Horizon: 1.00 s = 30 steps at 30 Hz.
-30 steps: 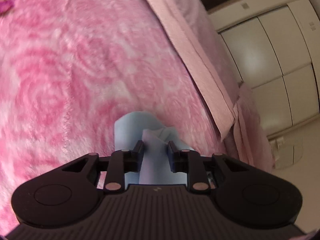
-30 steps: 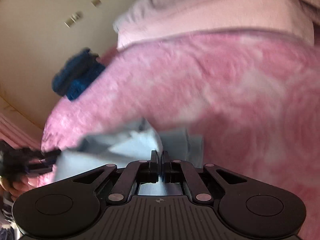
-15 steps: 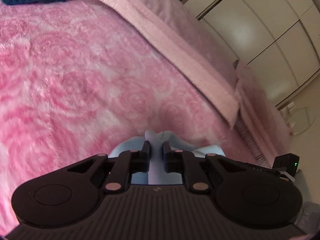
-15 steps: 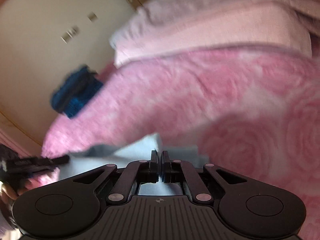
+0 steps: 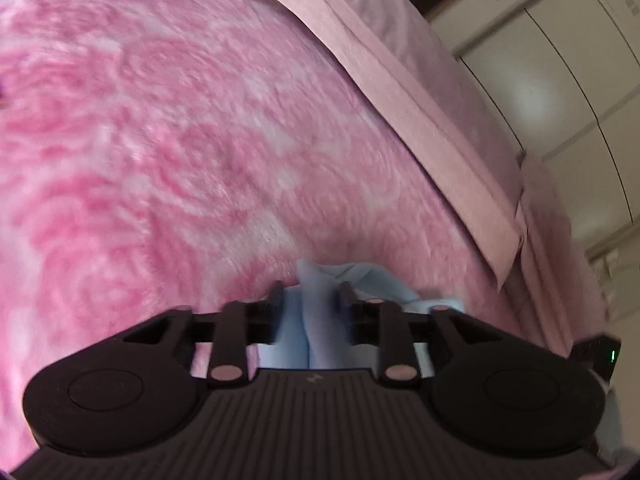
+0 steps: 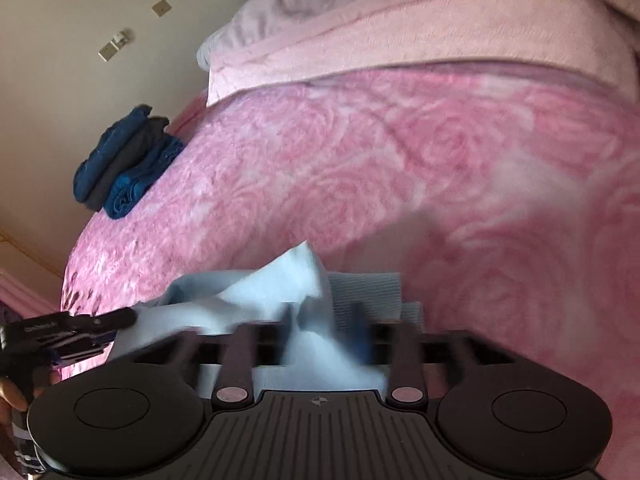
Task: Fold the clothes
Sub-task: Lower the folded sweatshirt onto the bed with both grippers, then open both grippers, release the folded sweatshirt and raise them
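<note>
A light blue garment point(image 5: 320, 320) lies crumpled on the pink rose-patterned blanket point(image 5: 160, 140) at the near edge of the bed. My left gripper point(image 5: 311, 294) stands over it, jaws opening, with a raised fold of the cloth between the fingers and a gap beside each pad. In the right wrist view the same garment point(image 6: 256, 296) spreads left towards the left gripper's fingers point(image 6: 116, 319). My right gripper point(image 6: 324, 320) is blurred, its jaws opening wide, and a loose peak of blue cloth stands between them.
A stack of folded dark blue clothes point(image 6: 124, 164) sits at the far side of the bed. A pale pink pillow and folded sheet point(image 5: 400, 80) run along the bed's right edge. White wardrobe doors point(image 5: 560, 80) stand beyond. A hand point(image 6: 12, 392) shows at the lower left.
The right jaws, shut on the blue cloth before, have sprung wide apart. The left jaws narrowed on the fold half a second ago and have widened again. The left view has tilted slightly.
</note>
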Available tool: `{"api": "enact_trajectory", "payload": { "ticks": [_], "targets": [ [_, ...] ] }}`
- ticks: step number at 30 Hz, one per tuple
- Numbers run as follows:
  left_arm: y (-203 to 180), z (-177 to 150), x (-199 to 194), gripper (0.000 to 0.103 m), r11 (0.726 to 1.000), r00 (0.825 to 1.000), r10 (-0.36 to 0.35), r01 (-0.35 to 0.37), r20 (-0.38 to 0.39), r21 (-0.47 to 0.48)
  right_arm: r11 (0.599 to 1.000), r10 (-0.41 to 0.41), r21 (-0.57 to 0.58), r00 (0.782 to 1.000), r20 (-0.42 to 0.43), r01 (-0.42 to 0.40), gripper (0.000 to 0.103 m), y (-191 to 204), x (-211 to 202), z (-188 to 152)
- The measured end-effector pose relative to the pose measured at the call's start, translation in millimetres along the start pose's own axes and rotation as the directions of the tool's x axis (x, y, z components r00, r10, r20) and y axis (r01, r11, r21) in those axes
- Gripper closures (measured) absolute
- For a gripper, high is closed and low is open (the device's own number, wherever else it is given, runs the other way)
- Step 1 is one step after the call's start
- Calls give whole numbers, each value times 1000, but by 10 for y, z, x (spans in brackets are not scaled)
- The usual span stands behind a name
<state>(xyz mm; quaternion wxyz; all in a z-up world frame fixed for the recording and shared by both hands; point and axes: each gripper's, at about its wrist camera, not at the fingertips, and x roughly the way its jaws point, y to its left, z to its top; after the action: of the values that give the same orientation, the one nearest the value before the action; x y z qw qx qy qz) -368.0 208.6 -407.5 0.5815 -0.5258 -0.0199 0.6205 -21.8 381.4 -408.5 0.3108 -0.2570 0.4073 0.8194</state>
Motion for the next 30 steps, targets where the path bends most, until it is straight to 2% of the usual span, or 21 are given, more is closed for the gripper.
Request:
{"api": "enact_trajectory", "payload": {
  "ticks": [4, 7, 11, 13, 14, 15, 16, 19, 20, 22, 24, 26, 28, 30],
  "targets": [
    [-4, -183, -394, 61, 998, 999, -18, 16, -33, -61, 999, -7, 32, 1000, 15, 6, 53, -56, -410, -97],
    [-41, -479, -654, 57, 993, 995, -51, 42, -86, -111, 996, -29, 82, 999, 13, 28, 53, -191, -756, -281],
    [-78, -855, -746, 54, 988, 990, -66, 47, -126, -145, 977, -1, 214, 1000, -4, 2, 53, -340, -1064, -612],
    [-99, -991, -717, 63, 988, 989, -66, 47, -131, -146, 971, 20, 239, 1000, -21, -15, 53, -322, -1070, -740],
    [-127, -1027, -692, 81, 991, 989, -71, 55, -127, -124, 974, 22, 227, 999, -29, -15, 54, -282, -1048, -790],
    [-158, -1044, -671, 90, 995, 991, -57, 46, -123, -89, 978, 10, 211, 999, -33, -3, 67, -249, -1020, -832],
    [-177, -1046, -665, 92, 997, 992, -43, 35, -120, -64, 979, -22, 201, 999, -32, 28, 85, -229, -996, -856],
    [-173, -1040, -700, 94, 999, 994, -35, 31, -101, -40, 980, -21, 199, 999, 43, 12, 91, -203, -1093, -837],
    [-159, -1048, -706, 94, 999, 994, -31, 28, -100, -32, 980, -27, 199, 998, 57, 15, 92, -192, -1118, -824],
    [-95, -1104, -655, 92, 999, 993, -11, 6, -117, -38, 978, -60, 200, 998, -3, 60, 91, -221, -1019, -876],
    [-27, -1170, -576, 88, 999, 989, 15, -22, -145, -50, 979, -117, 156, 989, -91, 130, 89, -213, -848, -965],
    [-94, -1101, -599, 80, 1000, 987, 23, -25, -157, -5, 985, -132, 103, 987, -91, 141, 83, -119, -881, -910],
    [-112, -950, -647, 78, 999, 987, 32, -28, -159, 26, 987, -138, 64, 986, -91, 144, 73, -57, -952, -795],
    [-122, -793, -692, 73, 998, 986, 39, -30, -159, 54, 987, -152, 45, 985, -84, 157, 71, -55, -1014, -679]
  ]
}}
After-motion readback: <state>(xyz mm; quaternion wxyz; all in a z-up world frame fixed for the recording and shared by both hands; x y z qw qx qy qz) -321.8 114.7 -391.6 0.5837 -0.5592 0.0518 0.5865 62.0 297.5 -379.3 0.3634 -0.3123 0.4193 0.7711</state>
